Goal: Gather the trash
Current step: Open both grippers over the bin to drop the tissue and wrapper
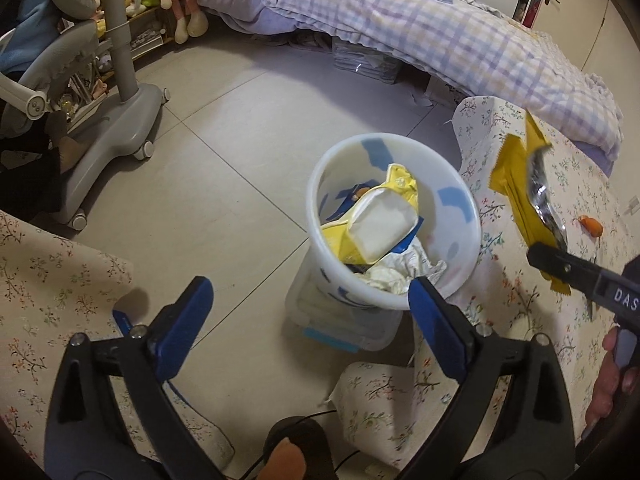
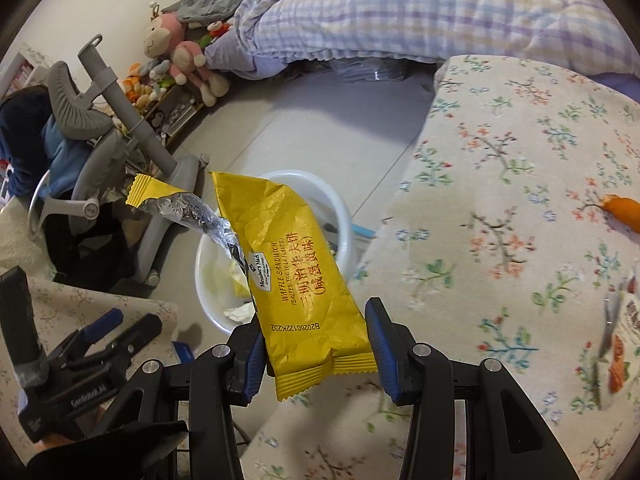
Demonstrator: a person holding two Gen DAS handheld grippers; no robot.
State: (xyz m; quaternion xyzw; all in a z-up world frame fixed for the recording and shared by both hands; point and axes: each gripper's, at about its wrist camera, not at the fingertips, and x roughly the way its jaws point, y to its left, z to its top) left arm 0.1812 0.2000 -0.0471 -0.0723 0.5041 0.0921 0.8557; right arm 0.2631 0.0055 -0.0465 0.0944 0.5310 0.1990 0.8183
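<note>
I see one yellow wrapper (image 2: 296, 268) between the parted fingers of my right gripper (image 2: 316, 344), touching only one pad, above one white bin (image 1: 394, 220) on the floor beside the table (image 2: 520, 184), while my left gripper (image 1: 308, 312) hangs open and empty, with one orange scrap (image 2: 626, 210) on the cloth.
</note>
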